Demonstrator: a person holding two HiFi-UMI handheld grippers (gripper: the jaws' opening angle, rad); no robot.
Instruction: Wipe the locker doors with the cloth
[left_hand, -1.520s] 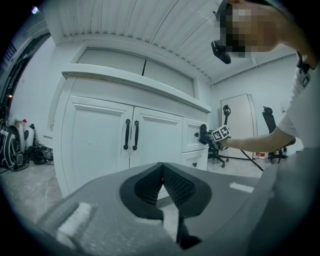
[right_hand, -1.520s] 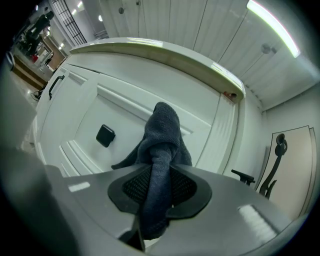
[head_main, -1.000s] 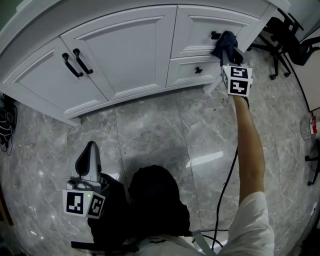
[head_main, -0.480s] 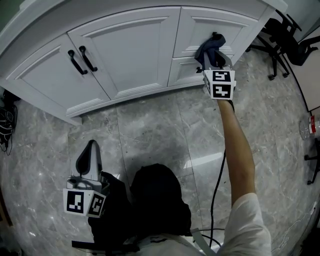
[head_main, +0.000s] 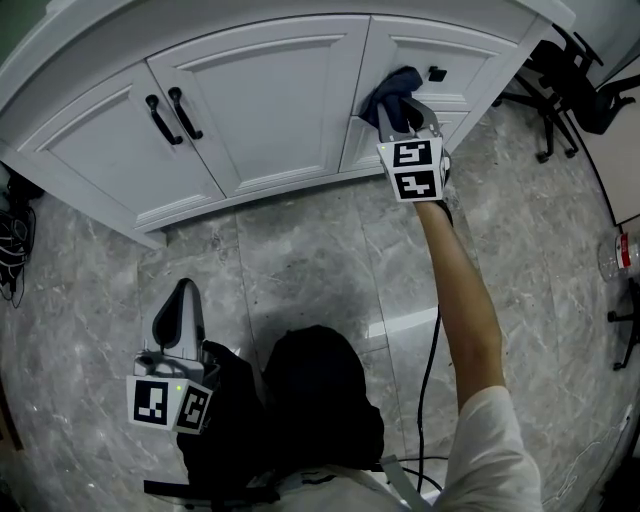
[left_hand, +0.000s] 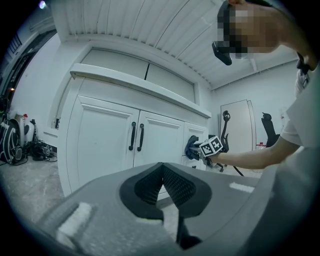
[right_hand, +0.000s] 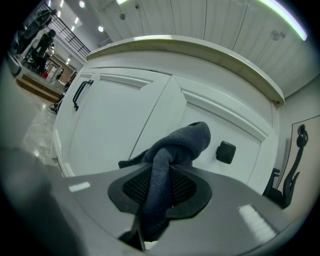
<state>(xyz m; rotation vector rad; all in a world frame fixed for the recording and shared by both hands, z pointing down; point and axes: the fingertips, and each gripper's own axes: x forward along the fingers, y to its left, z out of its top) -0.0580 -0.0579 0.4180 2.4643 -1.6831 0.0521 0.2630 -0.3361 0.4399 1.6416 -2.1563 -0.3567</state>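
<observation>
My right gripper (head_main: 398, 118) is shut on a dark blue cloth (head_main: 390, 92), which is bunched up and pressed against the left end of the upper white drawer front (head_main: 455, 52), by the seam with the double doors (head_main: 265, 95). In the right gripper view the cloth (right_hand: 187, 142) runs back between the jaws (right_hand: 161, 175), and the drawer's black knob (right_hand: 225, 151) lies just to its right. My left gripper (head_main: 182, 292) hangs low over the floor, well back from the doors. Its pads (left_hand: 162, 170) meet with nothing between them. From there I see the cloth (left_hand: 191, 148) against the cabinet.
Two black bar handles (head_main: 168, 114) sit on the double doors, and a lower drawer (head_main: 452, 125) lies under the wiped one. Office chairs (head_main: 580, 75) stand at the right, with a bottle (head_main: 612, 256) on the floor. A cable (head_main: 430, 390) trails from my right arm. Bags and wires (head_main: 12, 250) lie far left.
My right gripper has slid the cloth leftward along the upper drawer front, from the knob to the drawer's left edge. The left gripper has stayed put.
</observation>
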